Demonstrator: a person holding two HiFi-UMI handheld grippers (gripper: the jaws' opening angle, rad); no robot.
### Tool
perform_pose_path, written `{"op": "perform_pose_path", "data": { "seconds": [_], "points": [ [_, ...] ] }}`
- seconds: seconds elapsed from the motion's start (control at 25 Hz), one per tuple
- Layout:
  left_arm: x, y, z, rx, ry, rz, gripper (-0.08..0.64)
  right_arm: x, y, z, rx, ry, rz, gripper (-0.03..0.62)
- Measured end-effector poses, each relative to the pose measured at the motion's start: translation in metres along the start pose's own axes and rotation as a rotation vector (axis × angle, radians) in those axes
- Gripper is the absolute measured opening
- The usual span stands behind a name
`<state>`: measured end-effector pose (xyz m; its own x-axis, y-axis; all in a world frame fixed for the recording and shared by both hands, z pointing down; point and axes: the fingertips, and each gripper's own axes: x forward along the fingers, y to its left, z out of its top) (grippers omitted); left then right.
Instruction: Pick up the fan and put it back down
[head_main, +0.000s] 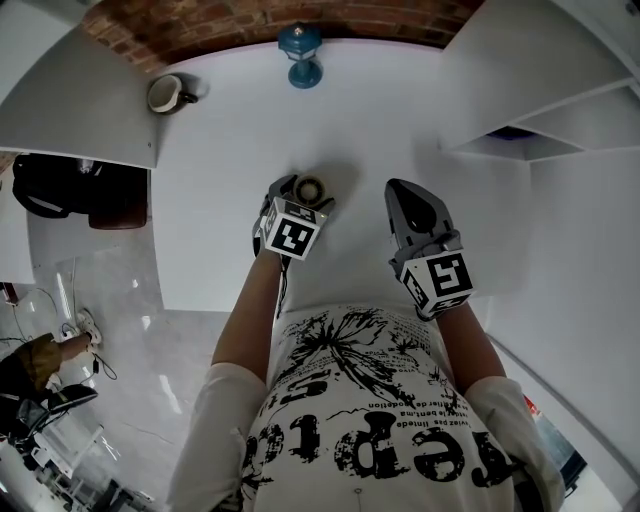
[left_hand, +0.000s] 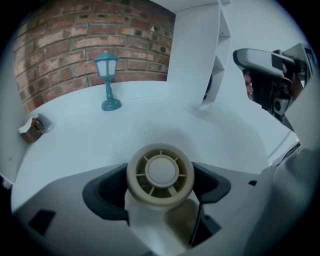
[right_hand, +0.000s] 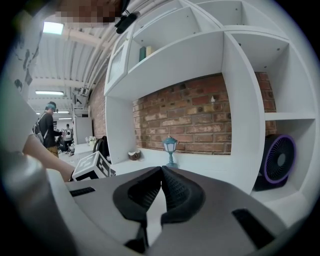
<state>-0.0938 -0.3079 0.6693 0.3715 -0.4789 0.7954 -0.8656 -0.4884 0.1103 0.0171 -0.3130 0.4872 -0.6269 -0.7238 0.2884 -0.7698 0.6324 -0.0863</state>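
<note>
White counter (head_main: 230, 150) holds lamp (head_main: 300, 55), cup (head_main: 168, 94); left gripper (left_hand: 160, 176) fingers clamp fan (left_hand: 160, 172), right gripper (right_hand: 161, 170) fingers together.

Setting: a mock domestic room built inside a larger open hall.

Domestic indicators:
- A white desk (head_main: 400, 130) is set against a red brick wall (right_hand: 200, 110).
- White built-in shelving (right_hand: 240, 75) flanks the desk.
- A teal lantern-style lamp (head_main: 300, 55) and a mug (head_main: 168, 93) stand on the desk near the wall.

Hall indicators, visible past the left end of the shelving:
- A ribbed ceiling (right_hand: 75, 55) carries strip lights (right_hand: 52, 27).
- People (right_hand: 47, 127) stand in the background.
- Loose cables (head_main: 85, 328) lie on the pale floor (head_main: 130, 380) beside the desk.
</note>
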Motion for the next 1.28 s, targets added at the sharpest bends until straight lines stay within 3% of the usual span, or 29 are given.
{"op": "perform_pose_path", "data": {
  "seconds": [0.24,0.48,0.84,1.0,1.04,1.12,1.28],
  "points": [
    [0.0,0.002,0.0,-0.02,0.005,0.034,0.379,-0.002,-0.003,-0.003,0.019,0.024,-0.018,0.015],
    [-0.011,-0.008,0.003,-0.015,-0.004,-0.009,0.379,-0.017,0.0,0.0,0.065,0.015,-0.058,0.015],
    [-0.083,-0.007,0.038,0.035,-0.193,0.019,0.377,-0.049,0.037,0.018,0.046,-0.018,-0.102,0.015],
    [-0.133,-0.013,0.052,0.052,-0.303,-0.011,0.371,-0.062,0.06,0.031,0.035,-0.037,-0.122,0.015],
    [-0.145,-0.014,0.055,0.063,-0.329,-0.009,0.332,-0.065,0.065,0.035,0.036,-0.045,-0.127,0.015],
    [-0.17,-0.013,0.061,0.086,-0.381,0.004,0.128,-0.069,0.076,0.042,0.031,-0.063,-0.133,0.015],
    [-0.21,-0.016,0.066,0.106,-0.452,-0.022,0.066,-0.078,0.101,0.058,-0.004,-0.096,-0.13,0.015]
  ]
}}
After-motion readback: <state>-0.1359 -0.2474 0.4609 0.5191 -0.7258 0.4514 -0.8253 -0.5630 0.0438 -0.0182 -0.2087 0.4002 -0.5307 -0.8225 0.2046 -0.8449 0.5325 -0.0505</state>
